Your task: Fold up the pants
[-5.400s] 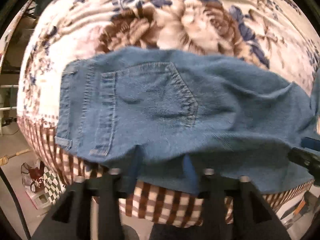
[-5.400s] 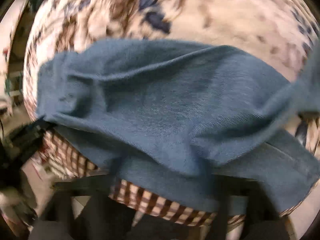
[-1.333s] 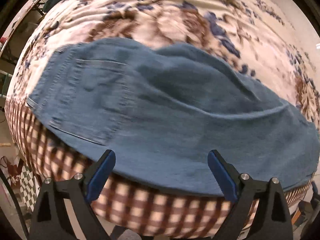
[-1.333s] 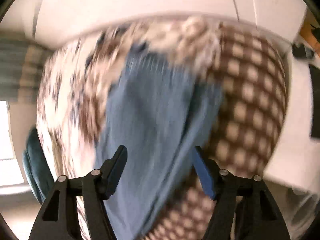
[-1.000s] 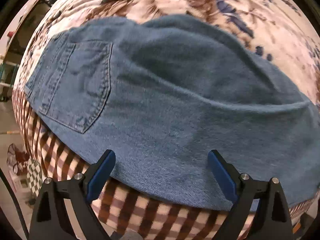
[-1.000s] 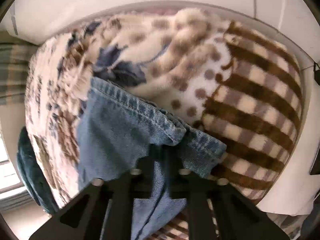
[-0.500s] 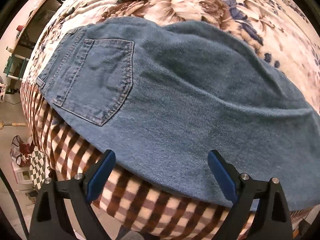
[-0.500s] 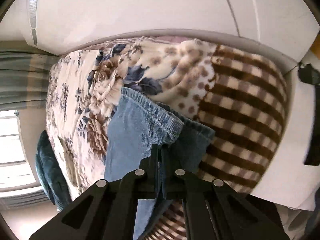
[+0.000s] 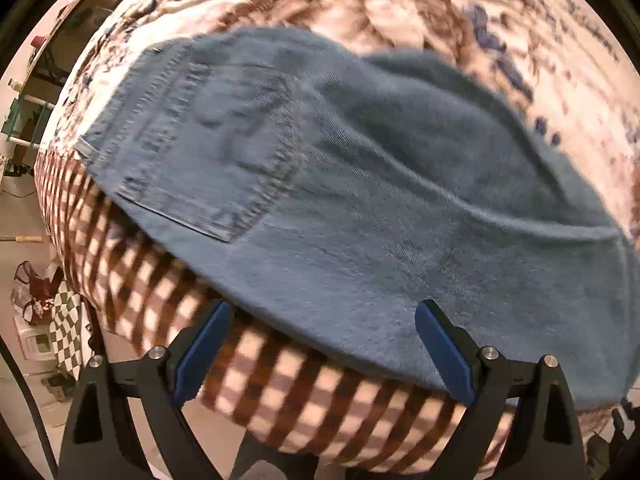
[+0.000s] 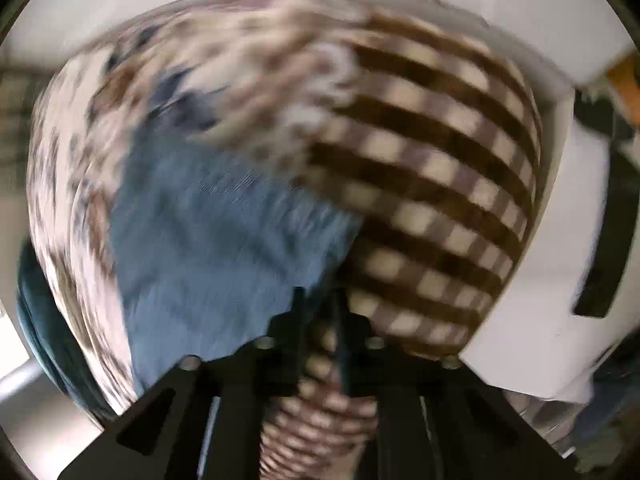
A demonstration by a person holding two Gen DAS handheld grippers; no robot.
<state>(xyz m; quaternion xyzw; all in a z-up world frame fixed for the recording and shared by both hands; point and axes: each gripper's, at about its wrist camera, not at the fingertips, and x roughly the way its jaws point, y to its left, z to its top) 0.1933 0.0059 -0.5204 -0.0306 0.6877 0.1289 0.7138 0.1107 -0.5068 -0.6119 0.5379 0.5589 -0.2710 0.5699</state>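
Two hand-held grippers: left hand-held gripper (image 9: 320, 344) spread wide, empty, at 6 o'clock of pants (image 9: 360, 184); right hand-held gripper (image 10: 318, 312) nearly closed, grip on pants uncertain, blurred, likely for folding.

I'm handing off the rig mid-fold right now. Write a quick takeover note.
Left gripper: open, holding nothing, at the near edge of the jeans.
Right gripper: fingers nearly together at the hem end of the jeans; the view is blurred, so the grip is unconfirmed.
Jeans lie folded lengthwise, back pocket up, on the floral blanket.
Left: the crosswise fold.
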